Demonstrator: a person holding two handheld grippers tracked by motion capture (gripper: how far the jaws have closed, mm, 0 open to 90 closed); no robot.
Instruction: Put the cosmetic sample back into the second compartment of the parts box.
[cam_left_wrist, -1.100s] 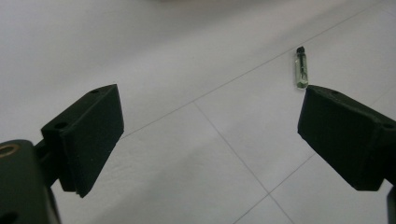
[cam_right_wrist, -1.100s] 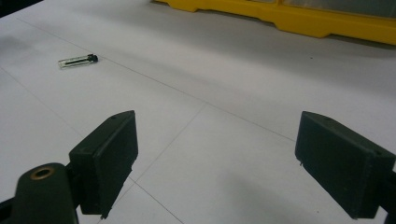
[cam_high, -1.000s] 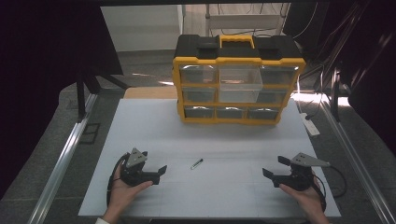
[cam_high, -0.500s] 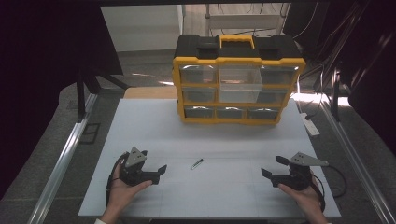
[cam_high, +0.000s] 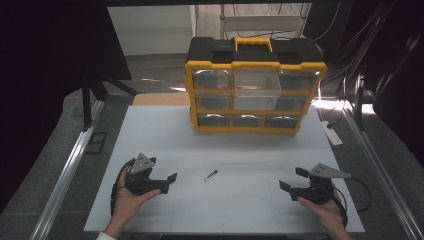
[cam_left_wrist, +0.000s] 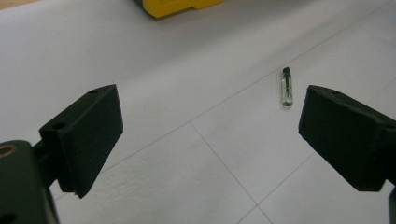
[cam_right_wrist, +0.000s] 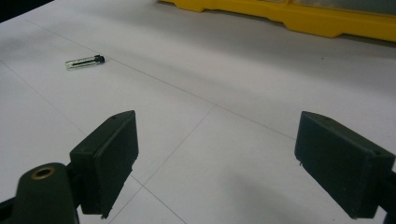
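A small clear glass vial with a black cap (cam_high: 210, 175) lies flat on the white table (cam_high: 240, 150), about midway between my two grippers. It lies a short way ahead of the left gripper, off toward its right jaw (cam_left_wrist: 286, 87), and far left in the right gripper view (cam_right_wrist: 84, 62). My left gripper (cam_high: 167, 182) rests low at the front left, held by a hand, jaws wide open and bare. My right gripper (cam_high: 292, 179) sits at the front right, also open with nothing between its jaws.
A yellow and black organizer box (cam_high: 255, 85) with several clear drawers stands at the back middle of the table. Its yellow base edge shows at the top in both gripper views (cam_left_wrist: 177, 5) (cam_right_wrist: 299, 18). Metal rails (cam_high: 70, 170) run along both table sides.
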